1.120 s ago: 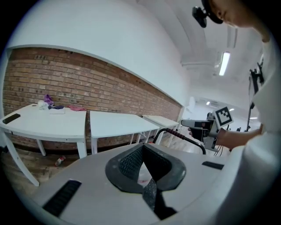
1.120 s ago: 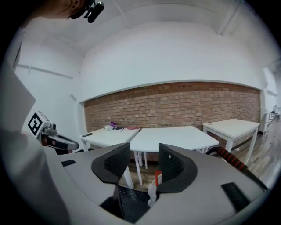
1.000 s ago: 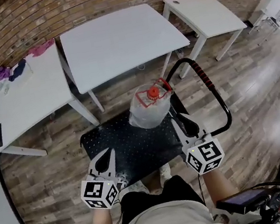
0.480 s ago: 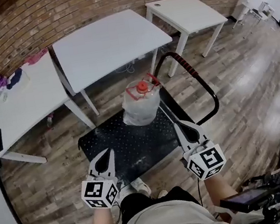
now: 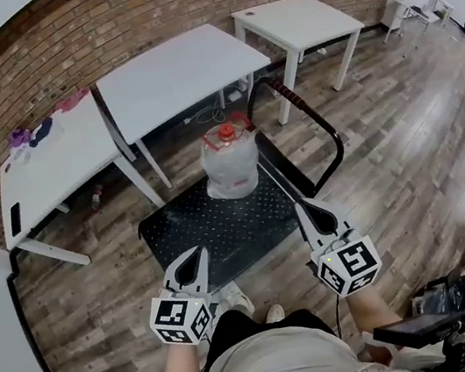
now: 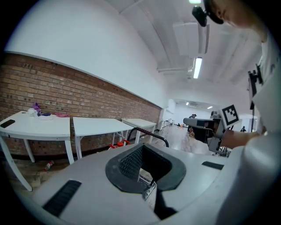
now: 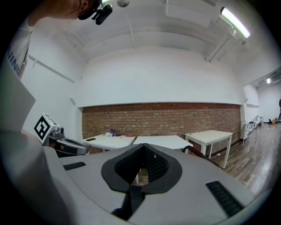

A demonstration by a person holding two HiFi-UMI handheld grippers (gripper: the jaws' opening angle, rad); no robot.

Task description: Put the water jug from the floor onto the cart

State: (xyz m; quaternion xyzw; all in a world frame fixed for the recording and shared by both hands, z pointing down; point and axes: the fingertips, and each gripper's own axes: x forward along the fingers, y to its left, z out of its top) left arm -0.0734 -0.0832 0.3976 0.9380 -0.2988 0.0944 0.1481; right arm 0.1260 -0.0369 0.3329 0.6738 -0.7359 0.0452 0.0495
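- The water jug (image 5: 231,165) stands upright on the cart (image 5: 189,233), beside its push bar (image 5: 323,133).
- It is clear, rounded plastic with a red cap (image 5: 227,133). It is probably heavy and sloshing if full, and best gripped at the neck.
- The cart's deck is black and perforated.
- The left gripper (image 5: 198,253) and right gripper (image 5: 299,206) have their jaws closed and empty, well apart from the jug.

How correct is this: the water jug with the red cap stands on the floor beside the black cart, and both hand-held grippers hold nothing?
One part is wrong. The water jug does not stand on the floor: it stands on the deck of the black cart, near its handle, as the head view shows. The rest holds: the left hand-held gripper and the right hand-held gripper hold nothing.
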